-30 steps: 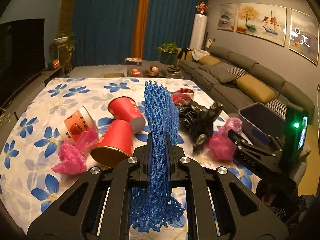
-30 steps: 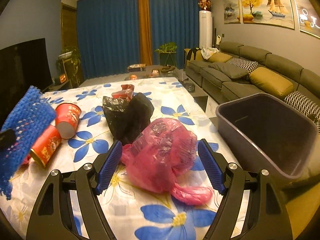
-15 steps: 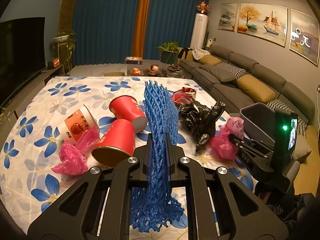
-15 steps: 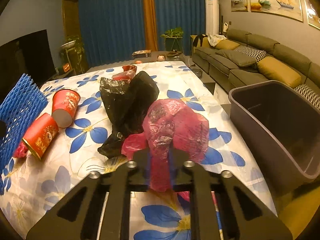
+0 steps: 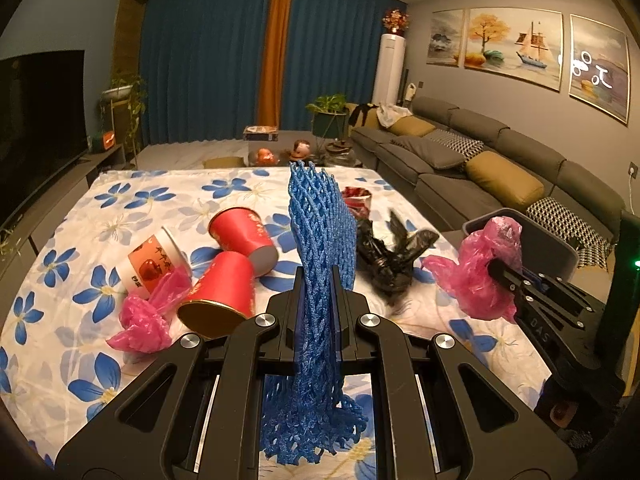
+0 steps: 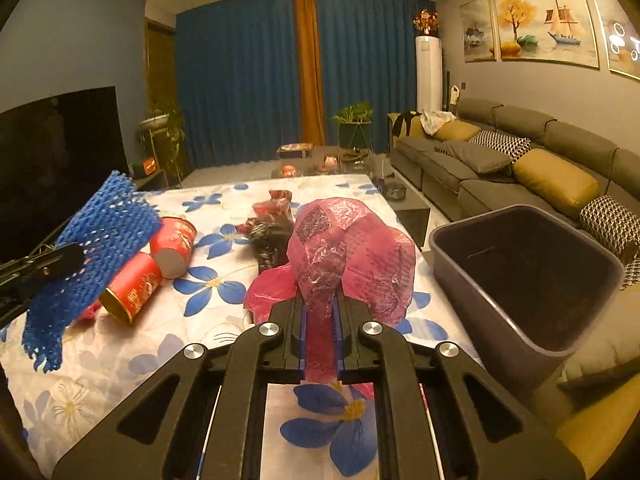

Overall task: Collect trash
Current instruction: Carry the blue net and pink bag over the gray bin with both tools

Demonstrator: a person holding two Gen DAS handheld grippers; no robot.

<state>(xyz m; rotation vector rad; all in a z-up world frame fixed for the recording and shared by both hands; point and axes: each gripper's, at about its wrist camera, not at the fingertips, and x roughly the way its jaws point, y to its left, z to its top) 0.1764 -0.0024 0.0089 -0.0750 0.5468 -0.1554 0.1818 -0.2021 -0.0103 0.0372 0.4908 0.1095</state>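
Observation:
My left gripper (image 5: 318,280) is shut on a blue foam net (image 5: 320,232) and holds it upright above the table; the net also shows in the right wrist view (image 6: 96,248). My right gripper (image 6: 319,304) is shut on a pink plastic bag (image 6: 352,248), lifted off the table just left of the grey bin (image 6: 528,276). In the left wrist view the pink plastic bag (image 5: 484,268) hangs in front of the bin (image 5: 556,248). A black plastic bag (image 5: 392,256), three paper cups (image 5: 240,232) and a second pink bag (image 5: 144,316) lie on the table.
The table carries a white cloth with blue flowers (image 5: 100,216). A crumpled red wrapper (image 5: 358,200) lies behind the black bag. A grey sofa (image 6: 520,160) runs along the right, a TV (image 6: 52,148) stands on the left.
My right gripper closed on the pink bag and lifted it off the table toward the bin. The black bag shifted a little. My left gripper kept holding the blue net.

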